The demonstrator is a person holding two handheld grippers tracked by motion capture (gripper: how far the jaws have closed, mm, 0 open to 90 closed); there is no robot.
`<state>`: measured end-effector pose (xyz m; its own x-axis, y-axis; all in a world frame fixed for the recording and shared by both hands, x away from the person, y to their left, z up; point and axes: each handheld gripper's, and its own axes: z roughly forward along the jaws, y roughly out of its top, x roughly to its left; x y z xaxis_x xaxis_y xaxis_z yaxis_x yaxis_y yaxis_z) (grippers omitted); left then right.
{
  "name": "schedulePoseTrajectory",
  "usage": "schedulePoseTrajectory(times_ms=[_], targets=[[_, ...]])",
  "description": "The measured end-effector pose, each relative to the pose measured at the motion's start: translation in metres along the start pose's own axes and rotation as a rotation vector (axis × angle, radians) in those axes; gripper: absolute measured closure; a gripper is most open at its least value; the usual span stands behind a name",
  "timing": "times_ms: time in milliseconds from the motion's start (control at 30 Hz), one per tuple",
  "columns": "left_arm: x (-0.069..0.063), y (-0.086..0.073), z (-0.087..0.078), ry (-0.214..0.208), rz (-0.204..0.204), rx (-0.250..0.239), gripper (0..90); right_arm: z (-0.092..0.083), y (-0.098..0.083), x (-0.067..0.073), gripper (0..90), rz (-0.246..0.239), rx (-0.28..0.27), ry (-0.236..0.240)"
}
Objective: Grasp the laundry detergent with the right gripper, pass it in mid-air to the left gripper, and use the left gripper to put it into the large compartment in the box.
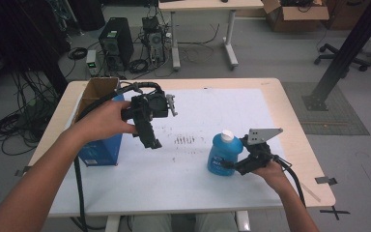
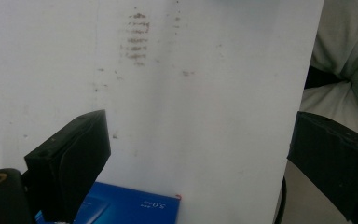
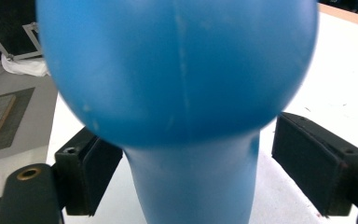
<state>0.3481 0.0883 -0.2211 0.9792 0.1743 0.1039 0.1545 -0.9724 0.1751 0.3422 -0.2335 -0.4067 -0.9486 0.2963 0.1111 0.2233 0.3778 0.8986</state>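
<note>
Your right gripper (image 1: 233,164) has its jaws spread either side of the round blue plastic bottle with the white cap (image 1: 224,153), and there's a visible gap between each pad and the plastic, so you aren't pinching it yet. The bottle stands upright on the white sheet covering the wooden table (image 1: 251,111), right in front of that gripper. The risk, I'd say: the body bulges wide just above the narrower part between the jaws, so if they close there the curved plastic could slip or the bottle could tip as one pad lands first.

Your left gripper (image 1: 150,135) hangs well off to the side with jaws wide apart and nothing in them, next to the blue cardboard box (image 1: 101,150).

The right gripper view gives you the pad gaps (image 3: 91,175); the high view gives you the cap and upright stance.
</note>
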Motion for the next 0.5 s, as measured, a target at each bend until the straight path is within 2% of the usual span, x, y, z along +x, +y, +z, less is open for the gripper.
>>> schedulePoseTrajectory(times_ms=[500], targets=[[0.0001,-0.0012,0.0001,-0.002,-0.004,0.0,6.0,-0.0008,0.0007,0.0,27.6,-0.007,-0.005,0.019]])
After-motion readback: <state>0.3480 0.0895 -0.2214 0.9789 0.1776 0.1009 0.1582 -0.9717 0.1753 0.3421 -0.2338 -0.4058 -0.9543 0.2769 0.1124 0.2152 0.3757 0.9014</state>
